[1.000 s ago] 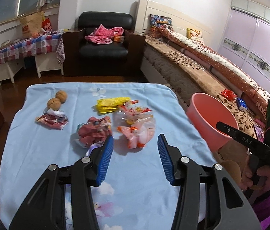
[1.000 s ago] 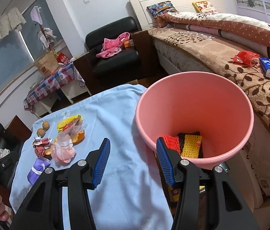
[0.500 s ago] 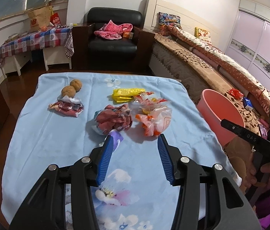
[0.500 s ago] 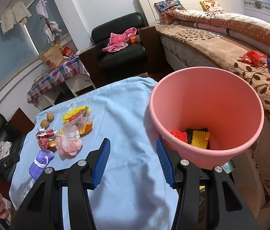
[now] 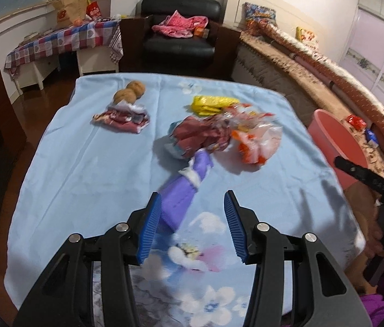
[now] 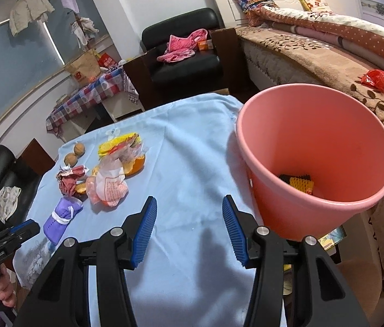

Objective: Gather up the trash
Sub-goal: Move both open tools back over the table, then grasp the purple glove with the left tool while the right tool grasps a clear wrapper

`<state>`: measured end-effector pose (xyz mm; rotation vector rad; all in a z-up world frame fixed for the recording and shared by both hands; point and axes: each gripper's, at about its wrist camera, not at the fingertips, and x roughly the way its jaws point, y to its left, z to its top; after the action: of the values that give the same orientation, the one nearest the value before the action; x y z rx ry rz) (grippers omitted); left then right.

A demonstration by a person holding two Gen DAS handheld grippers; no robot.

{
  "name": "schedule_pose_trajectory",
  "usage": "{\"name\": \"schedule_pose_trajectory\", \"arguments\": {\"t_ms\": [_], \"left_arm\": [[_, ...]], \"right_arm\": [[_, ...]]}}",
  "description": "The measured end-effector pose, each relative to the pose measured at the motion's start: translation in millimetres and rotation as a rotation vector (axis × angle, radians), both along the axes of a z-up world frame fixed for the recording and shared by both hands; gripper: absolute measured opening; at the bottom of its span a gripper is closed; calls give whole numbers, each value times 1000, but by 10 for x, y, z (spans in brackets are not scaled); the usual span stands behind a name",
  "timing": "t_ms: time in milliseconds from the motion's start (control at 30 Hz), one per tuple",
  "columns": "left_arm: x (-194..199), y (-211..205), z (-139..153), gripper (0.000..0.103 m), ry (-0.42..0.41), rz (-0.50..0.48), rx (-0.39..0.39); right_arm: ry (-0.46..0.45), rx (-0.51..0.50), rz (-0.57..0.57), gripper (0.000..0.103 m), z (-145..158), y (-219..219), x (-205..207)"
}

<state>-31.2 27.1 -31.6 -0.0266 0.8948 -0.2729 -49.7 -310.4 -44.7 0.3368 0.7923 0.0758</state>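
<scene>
Left gripper (image 5: 192, 222) stood wide and empty, its left pad hiding the near end of the purple pouch (image 5: 183, 190); right gripper (image 6: 189, 229) also gaped empty just beside the pink bin (image 6: 314, 212). Wrapper pile (image 5: 224, 139) beyond the pouch was blurred, print unreadable. Bin's rim hid most of its contents.

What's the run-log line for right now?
left claw: open, by purple mask | right claw: open, empty | pink bin: some trash inside | wrappers: on table
</scene>
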Motion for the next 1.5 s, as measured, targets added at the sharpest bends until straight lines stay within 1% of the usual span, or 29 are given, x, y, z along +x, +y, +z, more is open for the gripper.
{"name": "schedule_pose_trajectory", "arguments": {"t_ms": [233, 467, 500, 533, 567, 667, 800, 967, 1067, 1133, 1167, 1233, 1333, 1500], "left_arm": [[172, -15, -157, 48, 23, -10, 37], [237, -14, -243, 48, 18, -34, 35], [240, -1, -241, 45, 13, -33, 34], [243, 14, -244, 39, 11, -35, 31], [249, 24, -250, 29, 15, -38, 27], [242, 79, -257, 25, 17, -42, 10], [207, 103, -242, 23, 4, -53, 16], [157, 146, -179, 22, -2, -76, -18], [102, 143, -129, 22, -3, -112, -38], [74, 113, -116, 22, -1, -136, -42], [55, 99, -110, 22, -1, -145, -41], [24, 72, -94, 22, 4, -164, -39], [-13, 53, -77, 22, 15, -179, -39], [-96, 24, -25, 22, 16, -213, -49]], "right_arm": [[11, 55, 54, 50, -12, 82, 68], [38, 106, 145, 50, -21, 348, 258], [44, 114, 155, 50, -28, 391, 290], [50, 124, 164, 50, -34, 430, 325], [55, 136, 175, 50, -38, 468, 367], [64, 161, 201, 50, -47, 600, 504], [73, 146, 207, 50, -78, 714, 654], [75, 142, 215, 50, -100, 789, 793], [78, 127, 226, 39, -130, 860, 856], [85, 120, 236, 26, -167, 896, 886], [88, 118, 243, 23, -191, 913, 890], [79, 122, 253, 13, -197, 916, 870], [72, 125, 272, 7, -181, 902, 803], [69, 135, 281, 5, -127, 806, 638]]}}
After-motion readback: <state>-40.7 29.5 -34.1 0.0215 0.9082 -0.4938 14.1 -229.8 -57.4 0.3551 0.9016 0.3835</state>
